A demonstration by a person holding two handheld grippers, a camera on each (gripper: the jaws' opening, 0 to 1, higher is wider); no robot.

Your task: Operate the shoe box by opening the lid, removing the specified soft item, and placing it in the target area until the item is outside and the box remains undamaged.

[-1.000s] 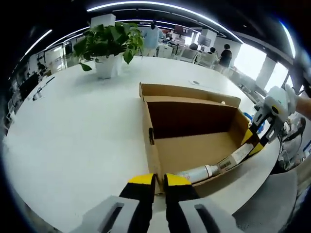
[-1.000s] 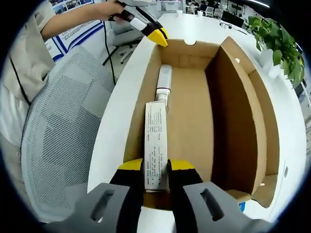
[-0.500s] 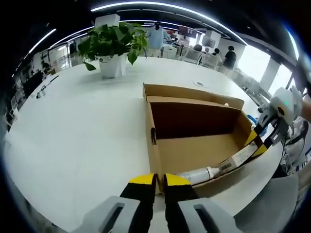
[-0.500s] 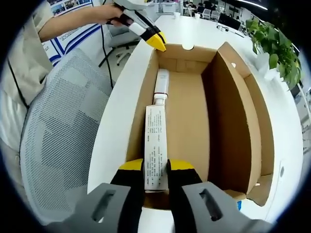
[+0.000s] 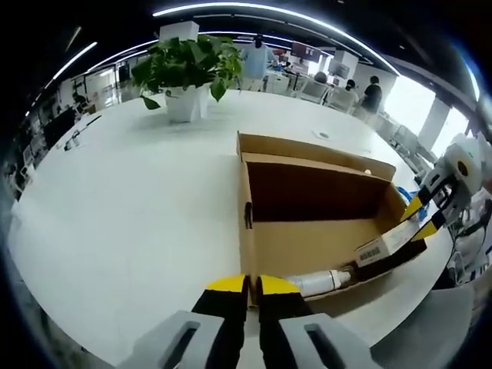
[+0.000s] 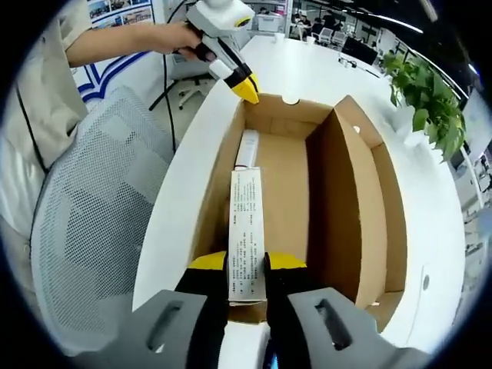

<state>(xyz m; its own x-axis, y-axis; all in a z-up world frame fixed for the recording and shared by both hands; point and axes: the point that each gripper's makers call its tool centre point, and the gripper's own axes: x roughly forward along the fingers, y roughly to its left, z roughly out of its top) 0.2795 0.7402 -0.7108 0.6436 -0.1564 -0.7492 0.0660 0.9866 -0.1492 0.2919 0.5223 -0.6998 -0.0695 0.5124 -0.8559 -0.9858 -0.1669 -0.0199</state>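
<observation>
Right gripper view: right gripper (image 6: pixel 247 265) clamped on near end of tube (image 6: pixel 247 231), long axis running straight ahead along shoe box (image 6: pixel 347 231) wall toward left gripper (image 6: pixel 244 88), jaws narrow on far box corner.

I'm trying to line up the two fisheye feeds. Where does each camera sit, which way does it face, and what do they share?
Left gripper view: rides the left gripper, pinching the shoe box end wall, facing the potted plant.
Right gripper view: rides the right gripper, holding the tube, looking down the box; a hand and mesh chair show.
Shared: box, tube, both grippers.
</observation>
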